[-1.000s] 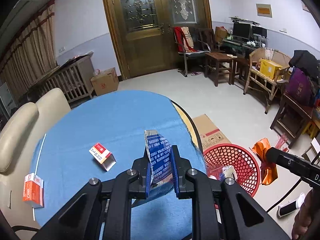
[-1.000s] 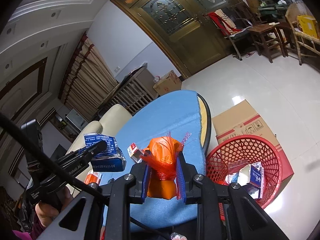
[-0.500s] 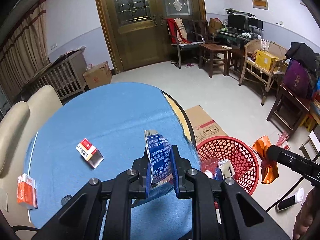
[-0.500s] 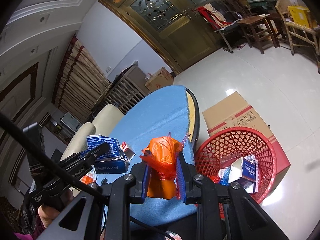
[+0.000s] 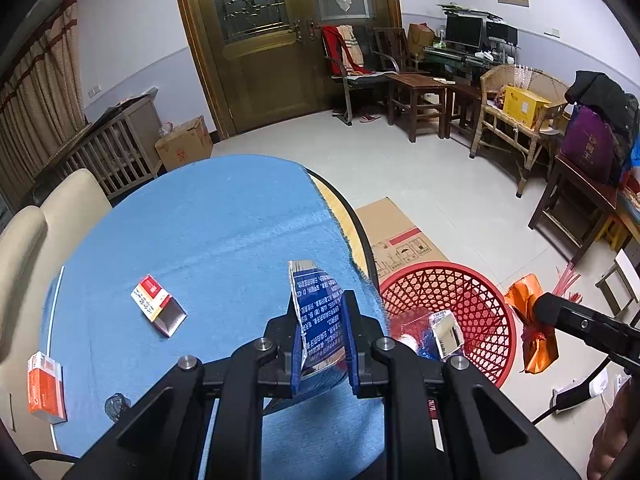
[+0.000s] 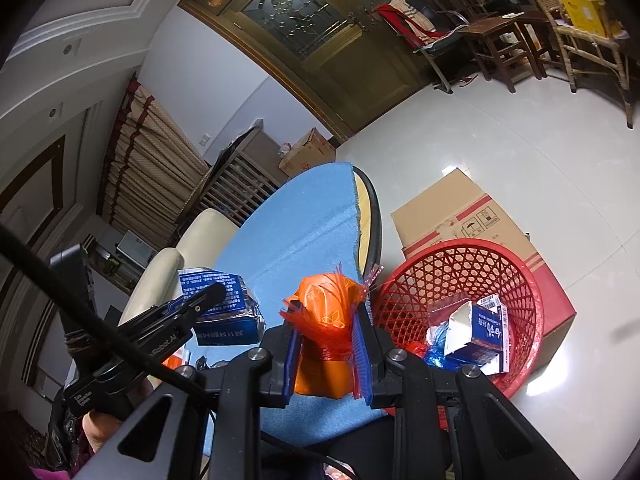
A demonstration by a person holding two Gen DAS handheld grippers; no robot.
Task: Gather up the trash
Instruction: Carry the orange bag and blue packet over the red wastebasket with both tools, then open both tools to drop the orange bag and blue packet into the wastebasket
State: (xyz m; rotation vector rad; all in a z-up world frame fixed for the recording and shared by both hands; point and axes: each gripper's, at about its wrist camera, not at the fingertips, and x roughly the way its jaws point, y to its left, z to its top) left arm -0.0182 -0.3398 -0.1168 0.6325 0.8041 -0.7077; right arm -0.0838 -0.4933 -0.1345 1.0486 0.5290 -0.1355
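My left gripper (image 5: 321, 314) is shut on a crumpled blue carton (image 5: 318, 312), held over the blue table's right edge; the same carton (image 6: 220, 308) shows at the left of the right wrist view. My right gripper (image 6: 325, 332) is shut on an orange wrapper (image 6: 326, 320) tied with red fringe, and that wrapper (image 5: 534, 322) hangs just right of the red mesh basket (image 5: 472, 292) on the floor. The basket (image 6: 520, 280) holds a blue-and-white carton (image 6: 480, 330) and other scraps. On the table lie a red-and-white box (image 5: 157, 304) and an orange box (image 5: 45, 388).
The round table (image 5: 200, 232) has a blue cloth and a dark rim. A flattened cardboard box (image 5: 400, 236) lies beside the basket. Cream chairs (image 5: 60, 208) stand at the table's left. Wooden chairs, a desk and bags line the far right wall.
Both grippers have sunk a little with their loads; in the left wrist view the table boxes and basket have slid leftward. The grips are unchanged.
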